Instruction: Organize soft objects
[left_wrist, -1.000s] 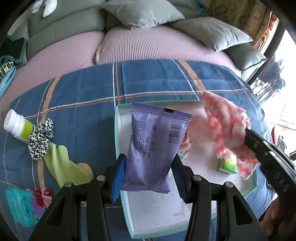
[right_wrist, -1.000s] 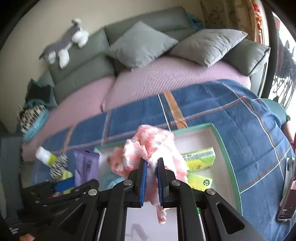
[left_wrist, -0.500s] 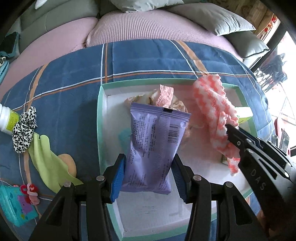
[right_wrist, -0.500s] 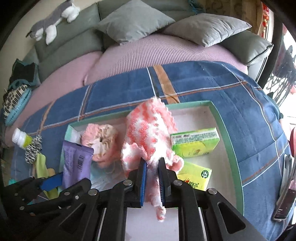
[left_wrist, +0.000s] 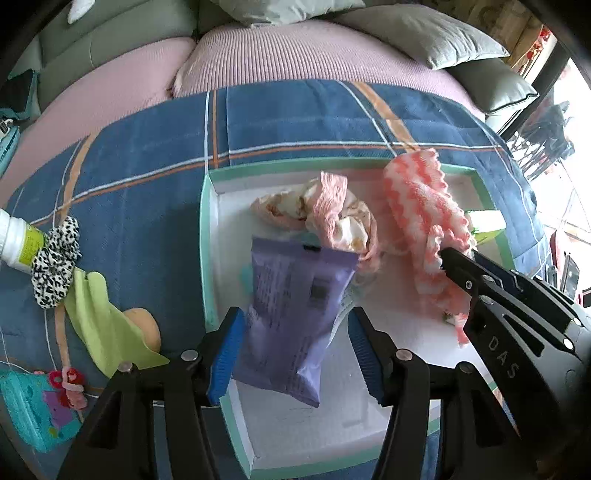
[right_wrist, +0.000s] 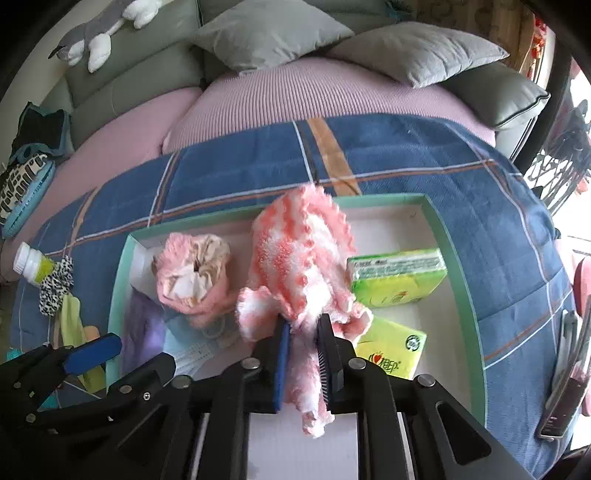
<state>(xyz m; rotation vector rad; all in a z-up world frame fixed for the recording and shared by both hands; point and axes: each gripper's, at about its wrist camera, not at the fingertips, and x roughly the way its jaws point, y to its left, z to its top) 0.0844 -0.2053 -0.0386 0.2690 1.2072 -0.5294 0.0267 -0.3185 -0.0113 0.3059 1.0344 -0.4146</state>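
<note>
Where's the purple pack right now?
In the left wrist view the purple pack hangs blurred between the open left tool's fingers, over the tray's left side, just before the pink bundle.

Blue plaid blanket (left_wrist: 147, 206) under green-rimmed tray (left_wrist: 207, 258), scrunchie (left_wrist: 55, 269), bottle (left_wrist: 18, 240).

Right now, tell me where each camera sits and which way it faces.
Left wrist: sits on the left gripper, looking forward and down into the green-rimmed tray; its open blue pads flank the purple packet; the right gripper enters at right.
Right wrist: sits on the right gripper, facing the tray and sofa; its pads flank the pink-and-white towel; the left gripper shows at lower left.
Shared: tray, towel, purple packet, pink scrunchie, blue plaid blanket.
</note>
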